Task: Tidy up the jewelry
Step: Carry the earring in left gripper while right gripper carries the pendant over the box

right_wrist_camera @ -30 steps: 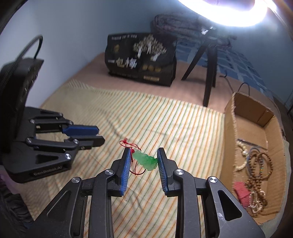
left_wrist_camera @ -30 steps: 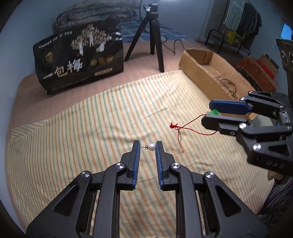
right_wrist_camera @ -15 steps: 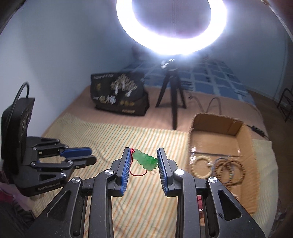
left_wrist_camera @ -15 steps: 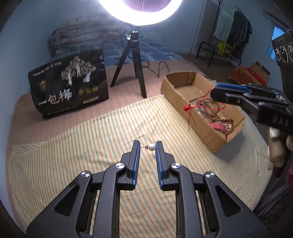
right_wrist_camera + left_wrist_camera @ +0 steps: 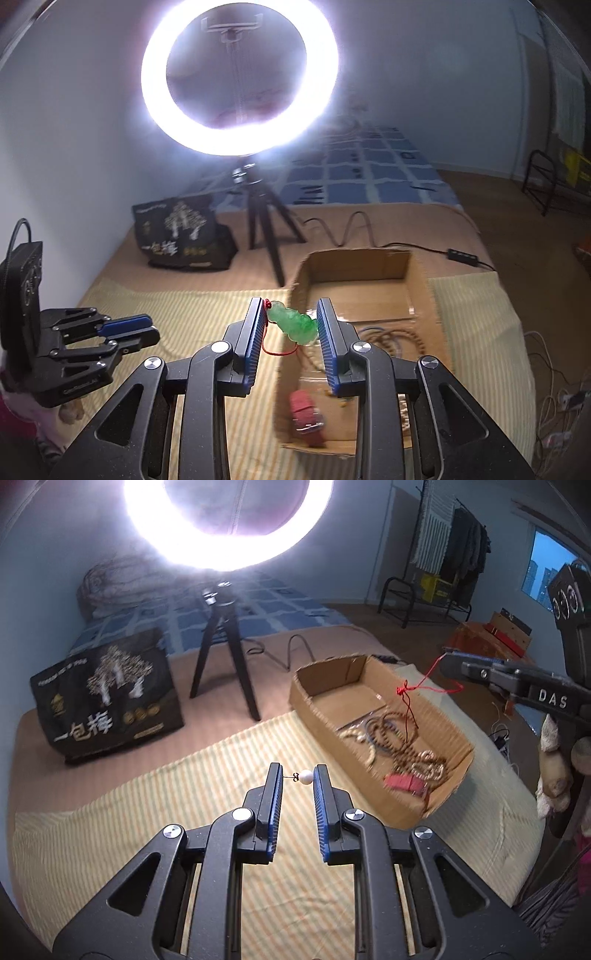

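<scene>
Ring light glare fills the top of the left wrist view, over a bed spread with a striped cloth [image 5: 155,812]. Since a second ago my left hand-held gripper [image 5: 298,775] has come up off the cloth, and it keeps the pearl earring [image 5: 305,776] pinched between its fingertips, the jaws narrowed to the width of the bead and its pin. The cardboard box [image 5: 317,716], which sat far off to the right a second ago, now lies just ahead and to the right. I see my right hand-held gripper [image 5: 452,662] side-on above the box, with a red cord [image 5: 408,698] dangling from it over the beads already inside. What it holds is hidden from here.

On the right wrist view the answer is plain: the right hand-held gripper [image 5: 291,323] is closed on a green jade pendant [image 5: 293,325], gripped across its length, the cord looping below. A second ago this stone hung over the striped cloth; now it hangs over the near left part of the box [image 5: 417,295], above the bracelets [image 5: 391,338] and a red piece [image 5: 306,410]. I judge the pendant is ready to be let go, with the earring to follow. This view also shows the left hand-held gripper [image 5: 147,330] from the side, well off to the left, though the pearl is too small to make out there.
</scene>
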Available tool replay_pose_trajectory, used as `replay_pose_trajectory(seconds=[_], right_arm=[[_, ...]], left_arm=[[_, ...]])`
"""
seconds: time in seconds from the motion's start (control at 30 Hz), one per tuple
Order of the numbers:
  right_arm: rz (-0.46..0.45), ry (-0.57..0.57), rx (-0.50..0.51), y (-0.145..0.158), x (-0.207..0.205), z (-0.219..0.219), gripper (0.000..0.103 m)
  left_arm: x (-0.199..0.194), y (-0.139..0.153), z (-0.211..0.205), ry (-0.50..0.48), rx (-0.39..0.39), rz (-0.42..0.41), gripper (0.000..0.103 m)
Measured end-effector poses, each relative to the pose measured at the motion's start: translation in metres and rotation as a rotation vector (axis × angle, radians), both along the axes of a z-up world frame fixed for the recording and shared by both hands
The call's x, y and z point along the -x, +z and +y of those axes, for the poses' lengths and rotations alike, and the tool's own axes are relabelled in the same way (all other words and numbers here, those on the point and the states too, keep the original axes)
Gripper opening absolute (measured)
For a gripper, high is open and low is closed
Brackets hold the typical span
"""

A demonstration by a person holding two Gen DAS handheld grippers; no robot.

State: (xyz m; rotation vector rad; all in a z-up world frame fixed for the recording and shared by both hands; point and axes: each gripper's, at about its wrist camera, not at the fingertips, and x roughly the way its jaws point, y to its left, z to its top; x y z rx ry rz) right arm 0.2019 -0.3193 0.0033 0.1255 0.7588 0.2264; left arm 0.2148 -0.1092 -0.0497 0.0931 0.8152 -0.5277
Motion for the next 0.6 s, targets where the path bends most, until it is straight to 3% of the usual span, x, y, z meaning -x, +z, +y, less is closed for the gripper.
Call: replay_pose_trajectory(seconds=[0.6], right_arm=[[0.063, -0.124, -0.006, -0.021, -0.011, -0.058, 0.027]], left_arm=[[-0.055, -0.003, -0.078, -0.037, 0.002, -0.003, 0.015]])
